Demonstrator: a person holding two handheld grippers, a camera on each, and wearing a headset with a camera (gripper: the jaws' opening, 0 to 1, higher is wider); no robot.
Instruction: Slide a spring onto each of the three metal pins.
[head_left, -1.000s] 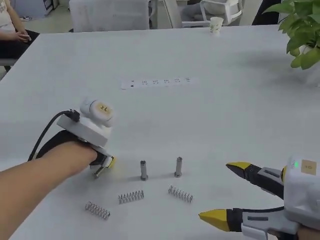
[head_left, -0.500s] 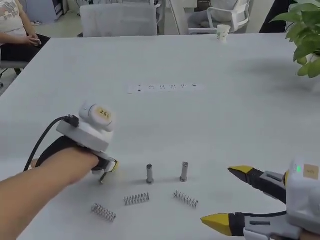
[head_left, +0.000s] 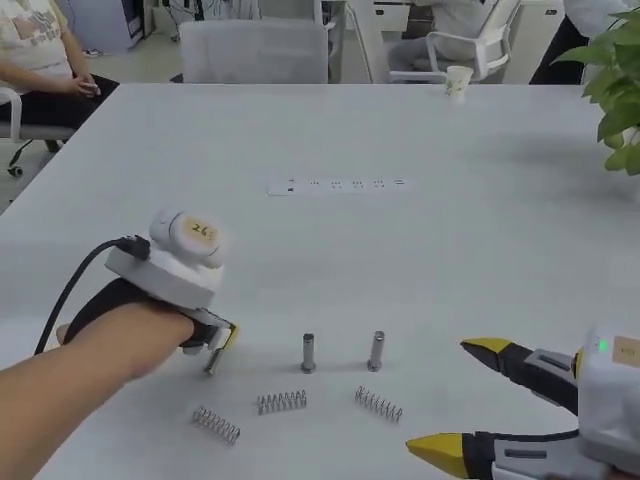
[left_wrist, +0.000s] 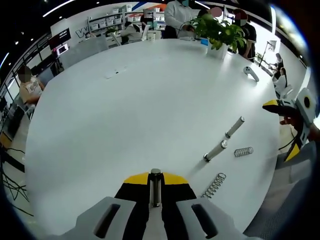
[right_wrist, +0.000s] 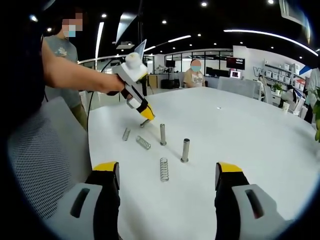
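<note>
Left gripper (head_left: 218, 342), lower left of the head view: jaws clamped on one pin (left_wrist: 155, 186), which lies lengthwise between the yellow tips and tilts down toward the table (head_left: 420, 250). Right gripper (head_left: 443, 395), lower right corner: jaws wide apart, holding nothing. The centre pin (head_left: 308, 353) and the right pin (head_left: 377, 351) stand upright at lower centre. Three springs lie flat just below, apart from the pins: left spring (head_left: 217, 424), middle spring (head_left: 282, 402), right spring (head_left: 379, 403)
</note>
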